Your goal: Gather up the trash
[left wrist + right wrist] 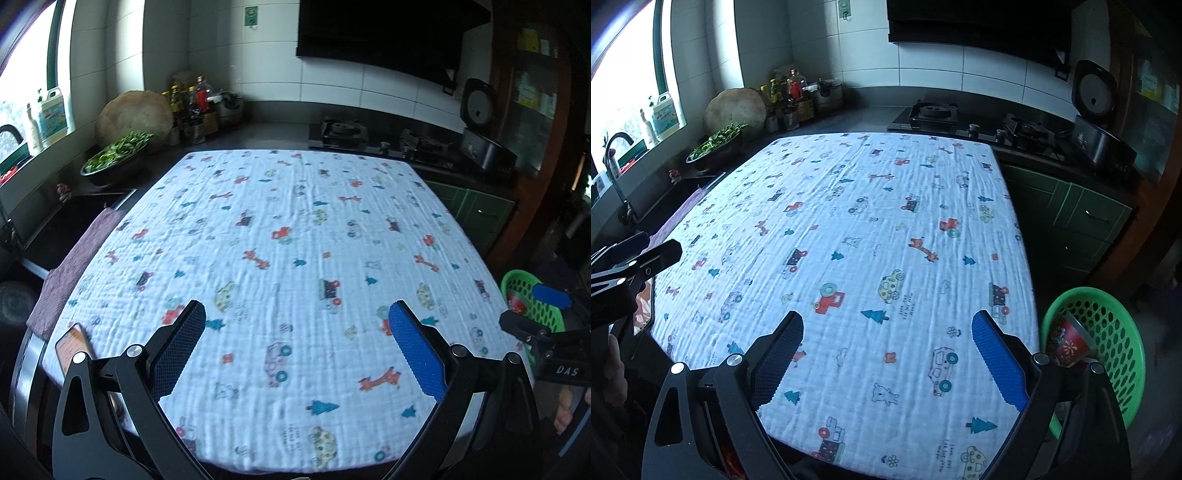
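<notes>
Both hand-held grippers, left (297,325) and right (888,332), released; red printed paper cup (1067,341) in green perforated plastic basket (1108,321) lies just right of the right one.

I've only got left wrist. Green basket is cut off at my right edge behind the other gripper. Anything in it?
Observer: Yes. In the right wrist view the green basket sits beside the table's right edge and holds a red printed cup, tilted.
Operator: Right gripper holding anything?
Observer: No. The right gripper is open over the printed cloth, nothing between its fingers.
Operator: Any trash left on the cloth near its side?
Observer: None visible there; only the printed pattern shows.
</notes>
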`<state>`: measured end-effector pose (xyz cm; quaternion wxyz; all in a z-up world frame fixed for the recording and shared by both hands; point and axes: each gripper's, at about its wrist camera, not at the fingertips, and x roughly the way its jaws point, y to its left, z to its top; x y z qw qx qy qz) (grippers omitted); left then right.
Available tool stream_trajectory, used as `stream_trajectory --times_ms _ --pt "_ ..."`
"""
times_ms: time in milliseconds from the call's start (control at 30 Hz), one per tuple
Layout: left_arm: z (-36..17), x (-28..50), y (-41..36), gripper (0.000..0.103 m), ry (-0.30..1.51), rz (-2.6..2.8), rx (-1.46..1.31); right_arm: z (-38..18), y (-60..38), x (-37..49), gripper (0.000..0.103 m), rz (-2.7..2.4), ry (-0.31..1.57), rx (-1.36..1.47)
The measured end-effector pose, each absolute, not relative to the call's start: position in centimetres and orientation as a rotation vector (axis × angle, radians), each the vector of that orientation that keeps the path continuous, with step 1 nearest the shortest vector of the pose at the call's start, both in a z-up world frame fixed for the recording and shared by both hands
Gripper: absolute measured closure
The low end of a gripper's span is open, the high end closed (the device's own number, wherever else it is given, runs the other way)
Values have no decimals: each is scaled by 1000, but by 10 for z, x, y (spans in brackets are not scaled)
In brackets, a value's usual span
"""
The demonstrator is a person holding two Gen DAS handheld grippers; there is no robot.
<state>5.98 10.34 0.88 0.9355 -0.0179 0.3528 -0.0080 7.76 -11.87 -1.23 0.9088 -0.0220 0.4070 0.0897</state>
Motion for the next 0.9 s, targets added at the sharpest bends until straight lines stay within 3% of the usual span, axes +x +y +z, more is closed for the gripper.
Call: stream_trajectory --times_ms 900 --pt "5 40 142 5 728 82 -109 -19 -102 72 13 229 851 -70"
